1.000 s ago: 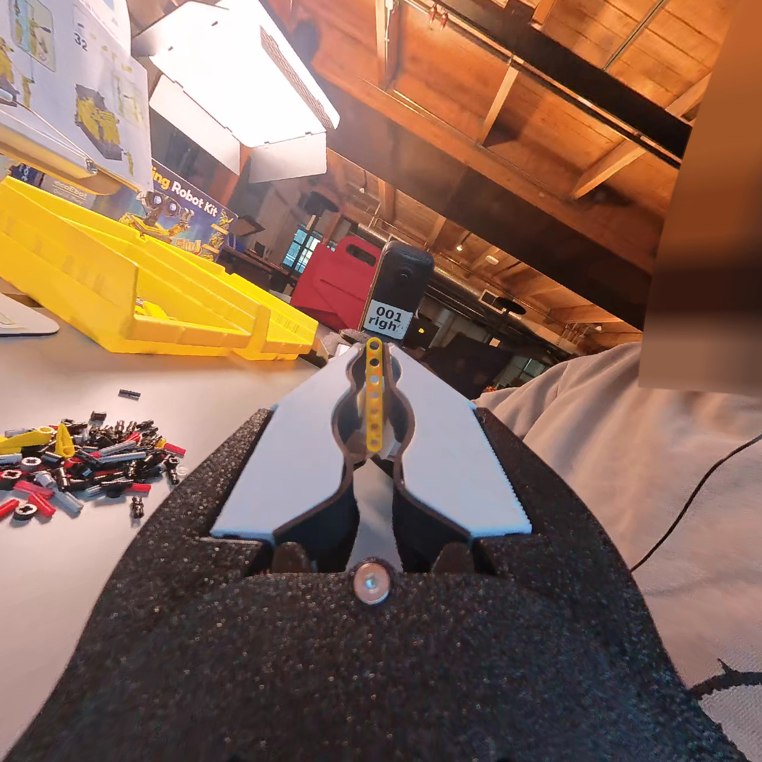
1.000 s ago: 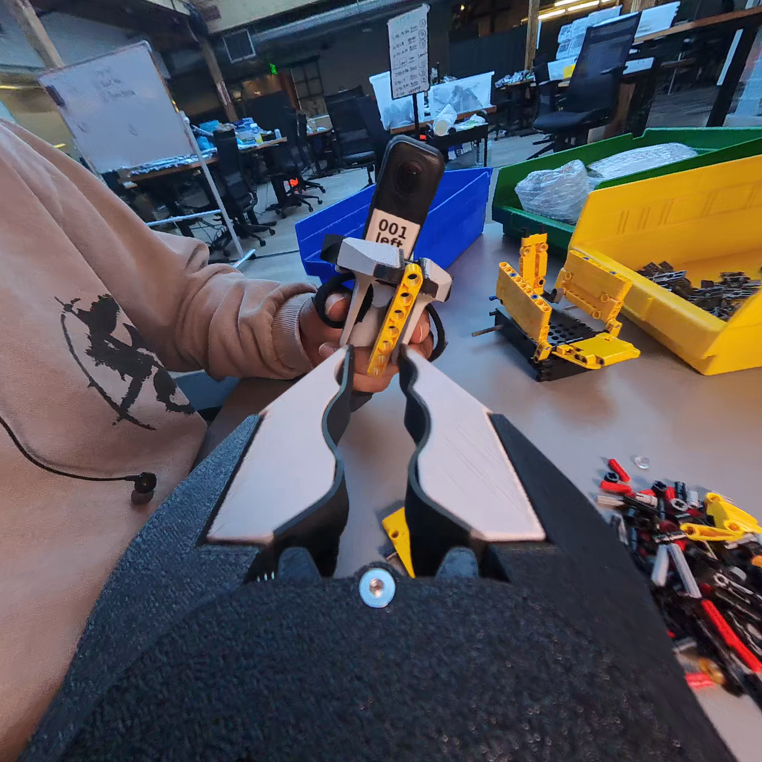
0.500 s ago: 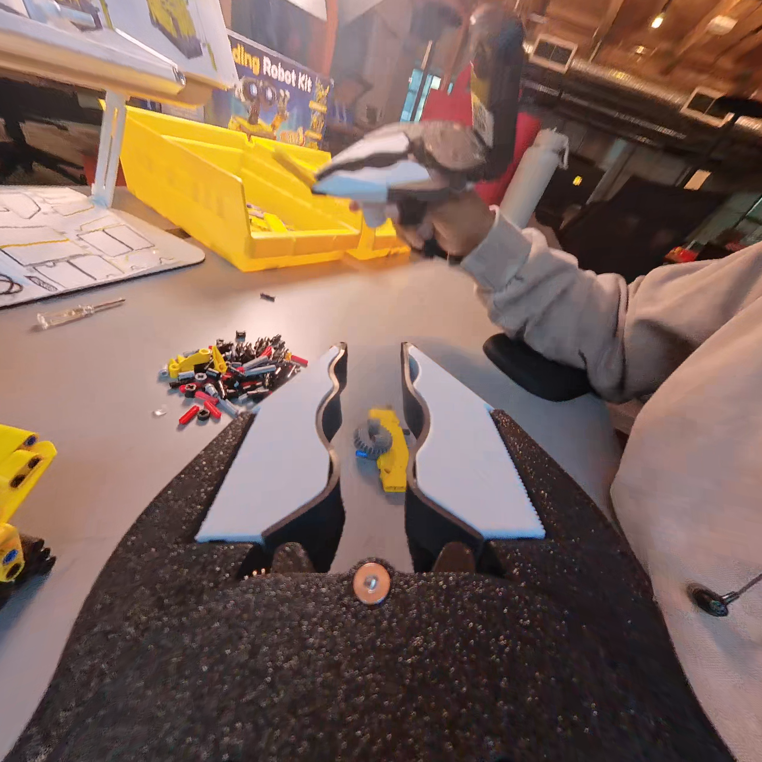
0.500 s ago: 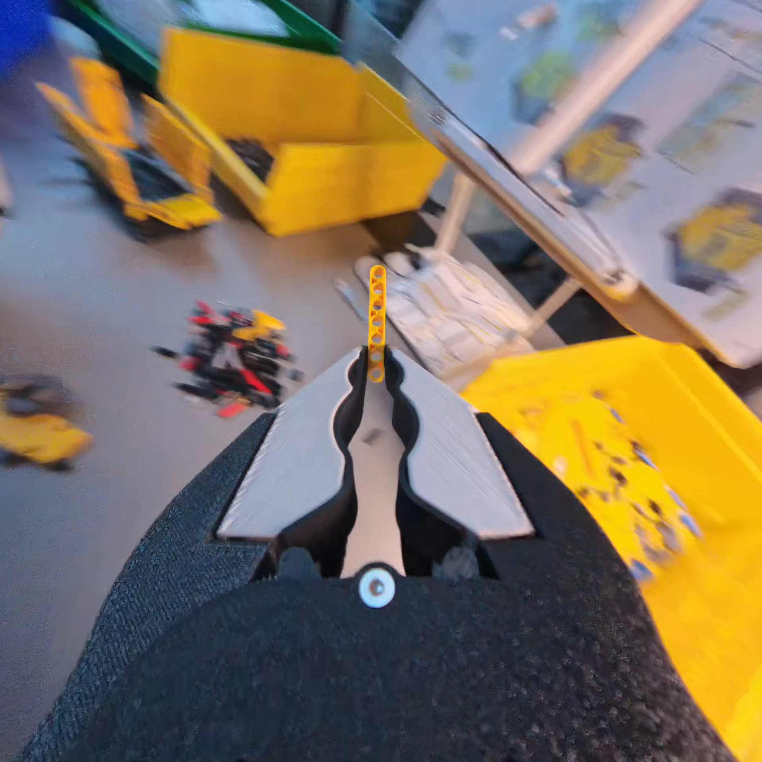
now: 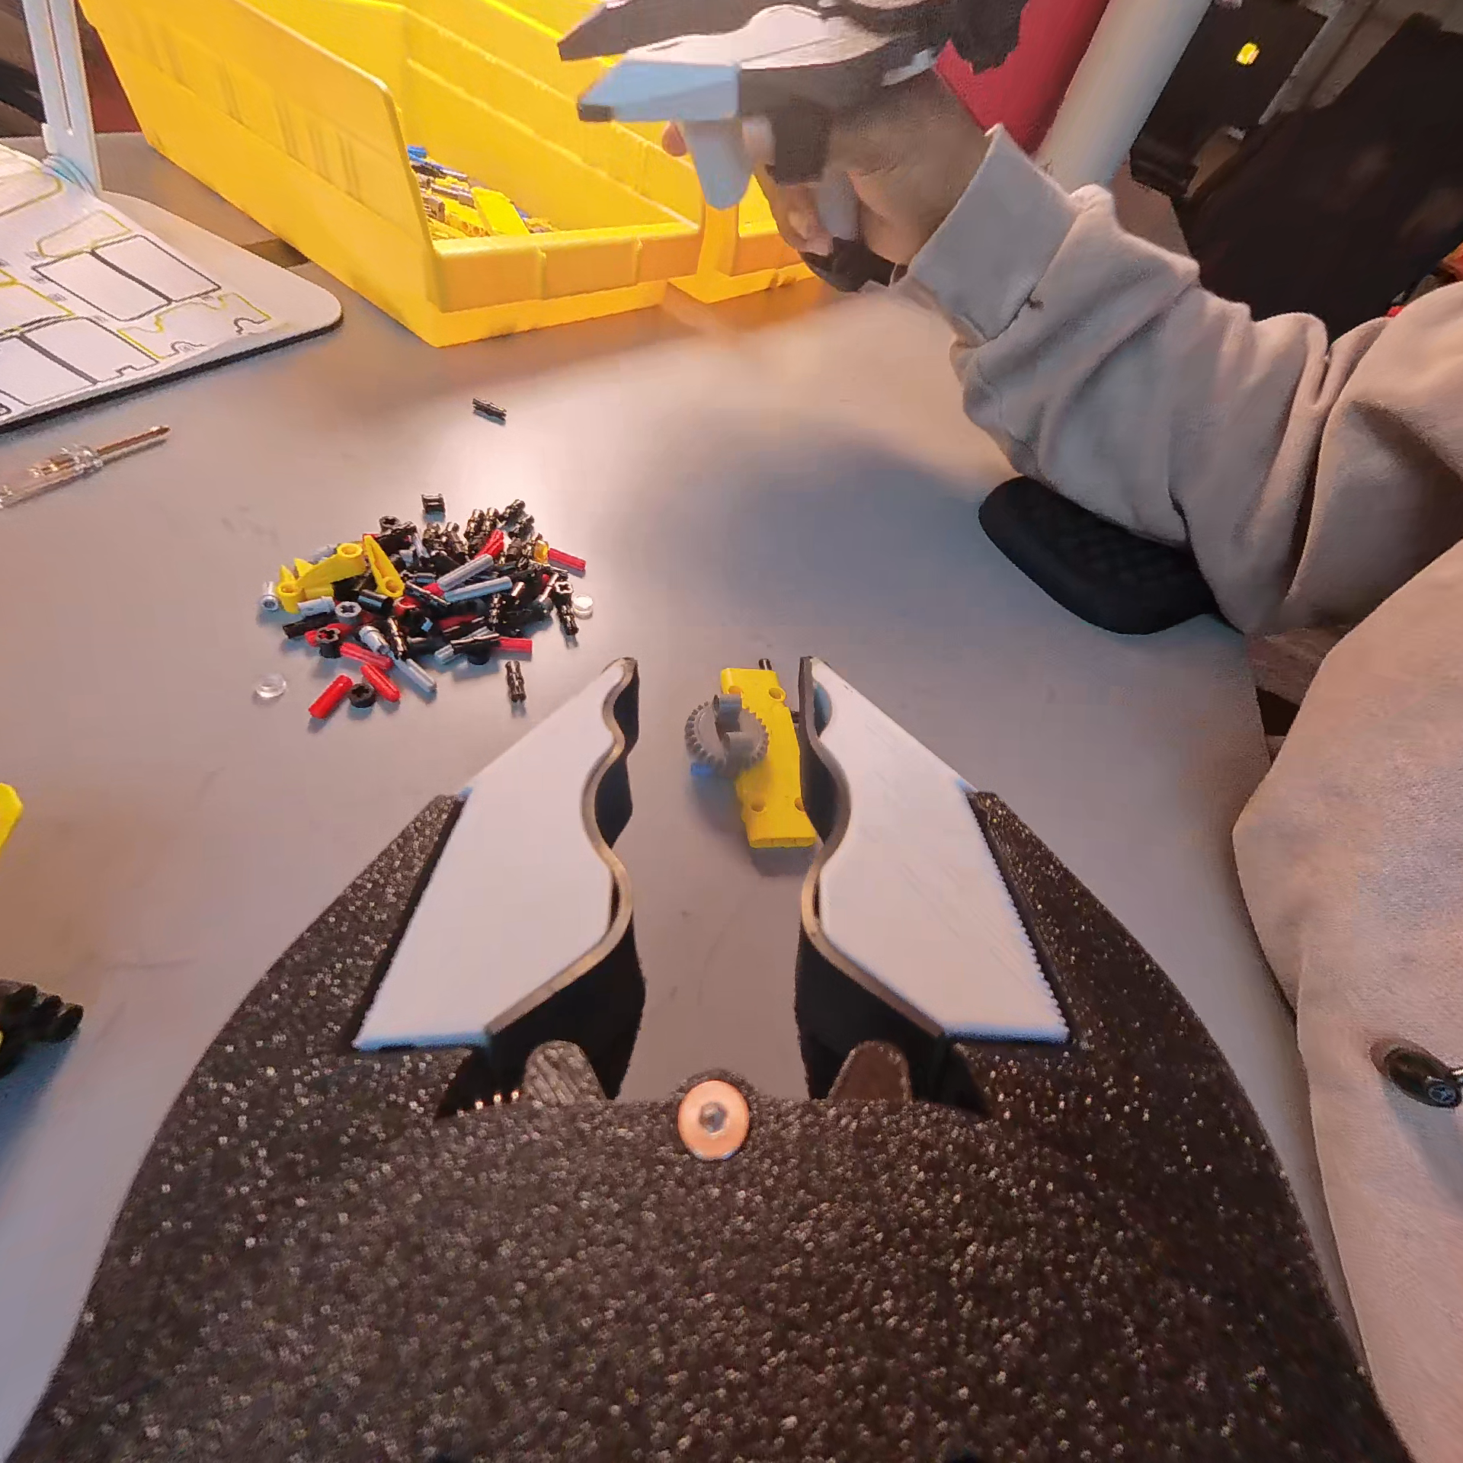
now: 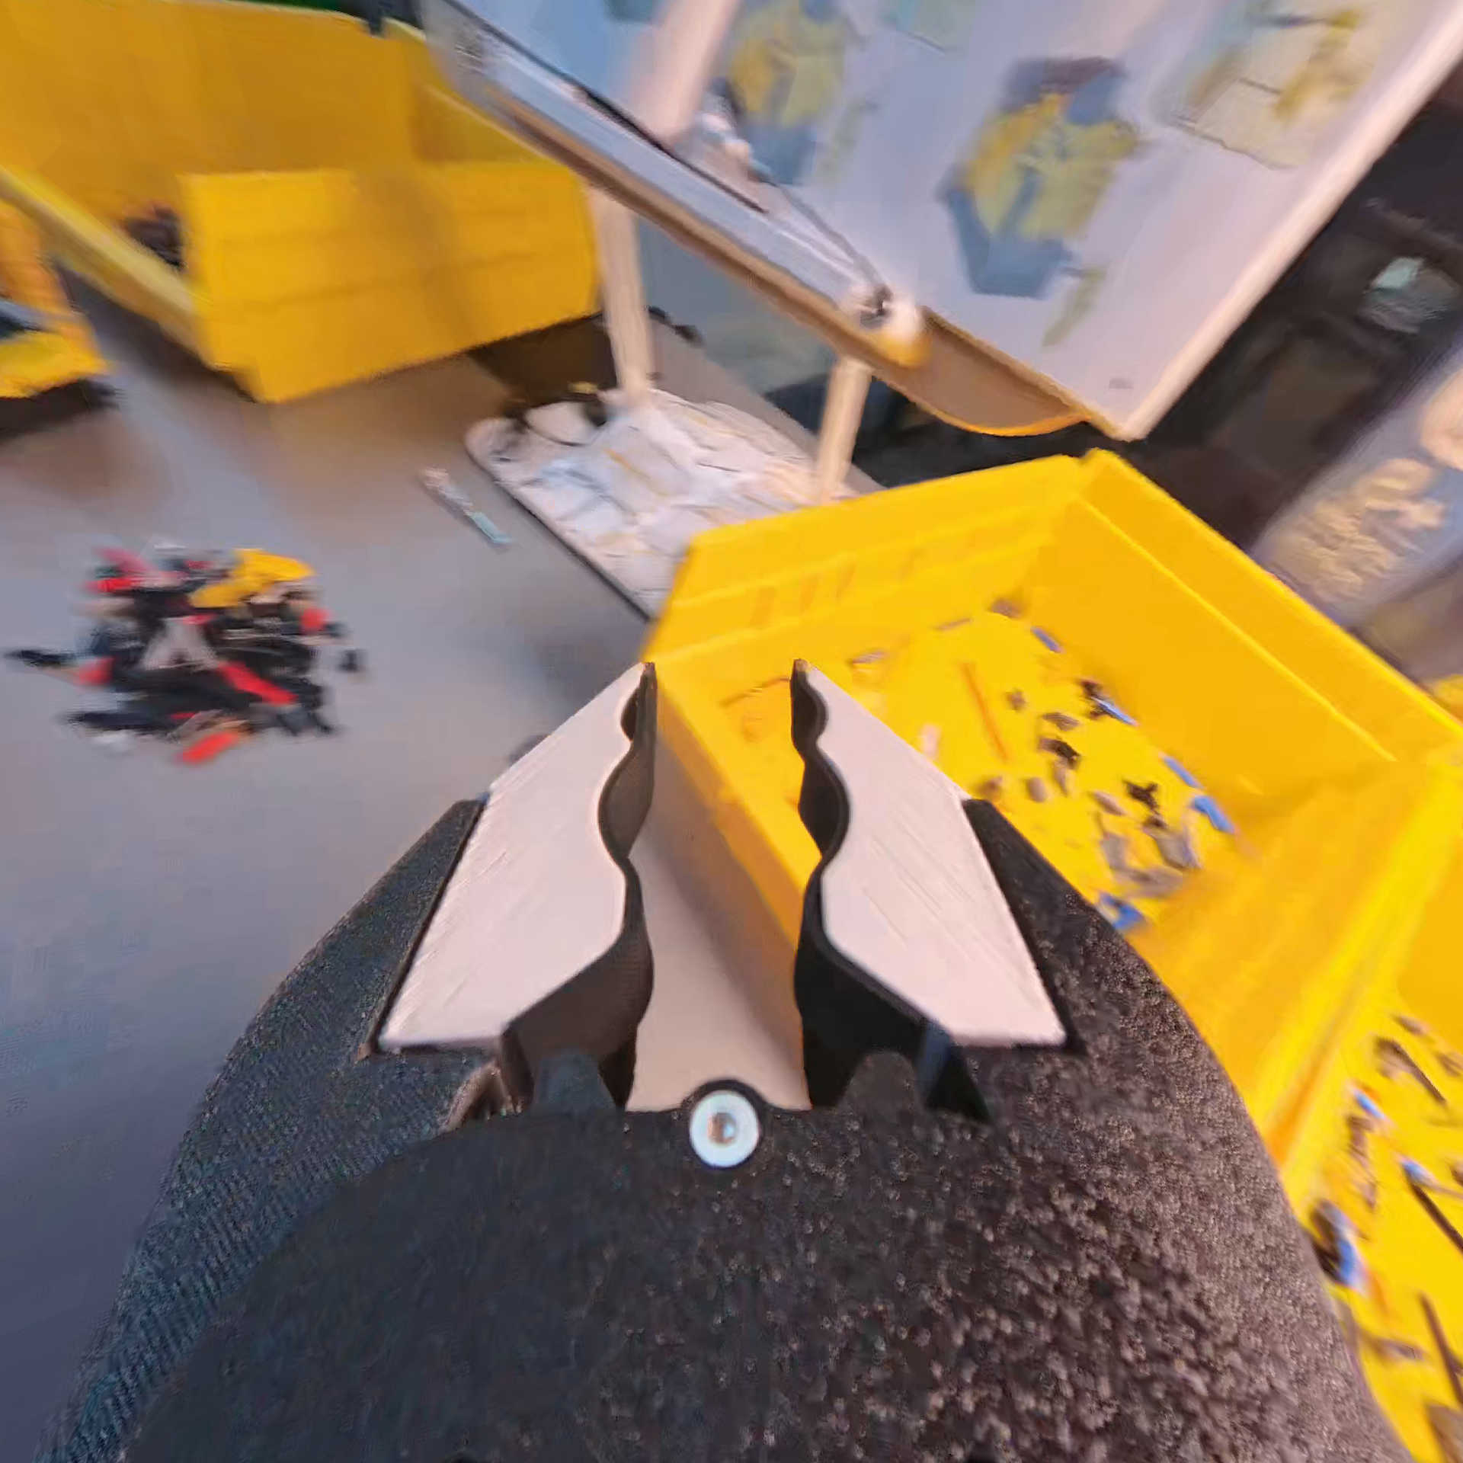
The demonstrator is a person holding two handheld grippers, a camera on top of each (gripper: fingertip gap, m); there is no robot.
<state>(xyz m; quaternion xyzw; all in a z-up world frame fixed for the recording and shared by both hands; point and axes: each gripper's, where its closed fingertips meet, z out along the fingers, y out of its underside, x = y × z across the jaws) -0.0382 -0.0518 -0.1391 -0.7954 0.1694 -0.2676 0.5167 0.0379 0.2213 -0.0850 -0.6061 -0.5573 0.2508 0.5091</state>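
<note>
My left gripper (image 5: 716,665) is open and empty, low over the grey table (image 5: 792,475). A yellow block with a grey gear (image 5: 752,760) lies on the table between its fingers, close to the right finger. A pile of small black, red, grey and yellow parts (image 5: 419,609) lies just left of the fingertips. My right gripper (image 6: 722,673) is open and empty, above the near wall of a yellow bin (image 6: 1187,602) of small parts. It also shows in the left wrist view (image 5: 578,79), held up over the bins by a hand. The right wrist view is blurred.
Two yellow bins (image 5: 356,158) stand at the back, with a white printed mat (image 5: 119,301) and a thin tool (image 5: 79,455) to their left. An instruction booklet on a stand (image 6: 989,158) leans over the bins. A black pad (image 5: 1092,562) lies under the right sleeve (image 5: 1148,380). One gripper's finger ends stand about 30 centimetres off the other's.
The yellow beam passed from my left gripper to my right. The right gripper carried it over the yellow bin and opened; the beam is gone from it. The left gripper dropped over the gear block.
</note>
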